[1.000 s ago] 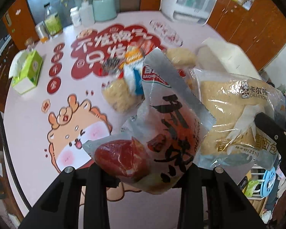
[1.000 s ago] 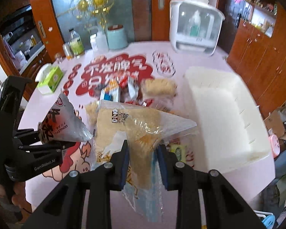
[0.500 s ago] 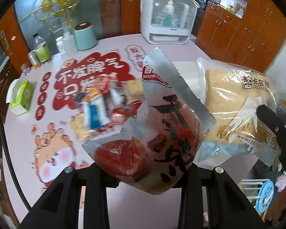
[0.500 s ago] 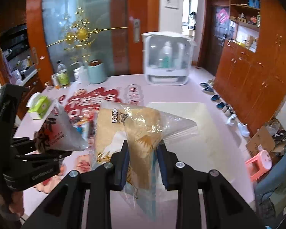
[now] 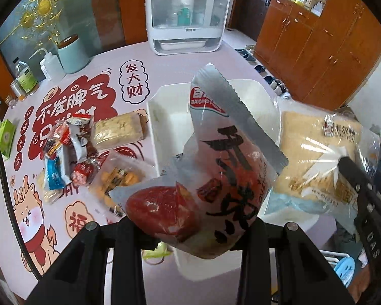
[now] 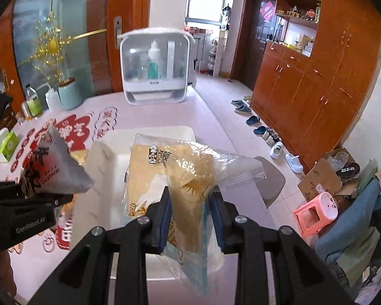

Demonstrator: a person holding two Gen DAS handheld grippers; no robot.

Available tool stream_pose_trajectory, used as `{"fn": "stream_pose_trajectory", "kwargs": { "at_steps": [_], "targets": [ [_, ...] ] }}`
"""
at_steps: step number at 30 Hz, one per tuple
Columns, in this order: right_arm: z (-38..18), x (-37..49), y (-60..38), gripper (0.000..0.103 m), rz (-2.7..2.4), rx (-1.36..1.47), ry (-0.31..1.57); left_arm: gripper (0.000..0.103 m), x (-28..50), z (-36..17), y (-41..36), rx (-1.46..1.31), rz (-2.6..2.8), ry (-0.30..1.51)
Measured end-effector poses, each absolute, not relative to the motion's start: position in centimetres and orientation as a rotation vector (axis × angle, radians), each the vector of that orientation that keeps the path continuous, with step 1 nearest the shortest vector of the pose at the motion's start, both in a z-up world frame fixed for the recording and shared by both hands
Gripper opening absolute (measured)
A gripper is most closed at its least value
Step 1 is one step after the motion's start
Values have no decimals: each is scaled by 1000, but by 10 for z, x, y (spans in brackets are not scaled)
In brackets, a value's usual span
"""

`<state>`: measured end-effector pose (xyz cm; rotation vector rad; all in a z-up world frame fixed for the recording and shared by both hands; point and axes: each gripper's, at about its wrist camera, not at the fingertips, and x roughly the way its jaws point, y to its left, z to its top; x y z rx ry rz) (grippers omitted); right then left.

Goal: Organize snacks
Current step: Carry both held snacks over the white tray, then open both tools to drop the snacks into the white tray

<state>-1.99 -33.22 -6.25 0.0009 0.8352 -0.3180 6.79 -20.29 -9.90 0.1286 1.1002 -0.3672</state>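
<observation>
My left gripper [image 5: 190, 231] is shut on a silver and red snack bag [image 5: 216, 167] and holds it above the white bin [image 5: 162, 101]. My right gripper [image 6: 190, 203] is shut on a clear bread bag [image 6: 170, 167] with yellow bread inside, also above the white bin [image 6: 109, 157]. The bread bag [image 5: 320, 152] shows at the right of the left wrist view. The snack bag [image 6: 50, 167] and the left gripper's body show at the left of the right wrist view. A pile of loose snacks [image 5: 89, 150] lies on the pink table left of the bin.
A white countertop cabinet [image 5: 185, 15] stands at the table's far side. A mint jar [image 5: 71, 53], bottles [image 5: 25, 76] and a green tissue box [image 5: 5, 134] stand at the far left. Shoes [image 6: 261, 127], a pink stool [image 6: 315, 213] and cardboard boxes are on the floor at right.
Both grippers have swung to the right with their bags, from over the snack pile to above the white bin. Both grips are unchanged.
</observation>
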Motion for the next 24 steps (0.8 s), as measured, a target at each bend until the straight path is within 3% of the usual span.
{"fn": "stream_pose_trajectory", "kwargs": {
  "at_steps": [17, 19, 21, 22, 24],
  "targets": [
    [-108, 18, -328, 32, -243, -55, 959, 37, 98, -141, -229, 153, -296, 1160],
    [-109, 21, -331, 34, -236, -36, 966, 43, 99, -141, -230, 155, -288, 1157],
    [-111, 22, -333, 37, -205, -15, 974, 77, 100, -141, -230, 146, -289, 1162],
    [-112, 22, -333, 41, -198, -13, 978, 82, 100, -140, -230, 139, -287, 1156],
    [-112, 21, -331, 46, -206, -29, 971, 84, 100, -139, -228, 147, -268, 1145]
  ]
}}
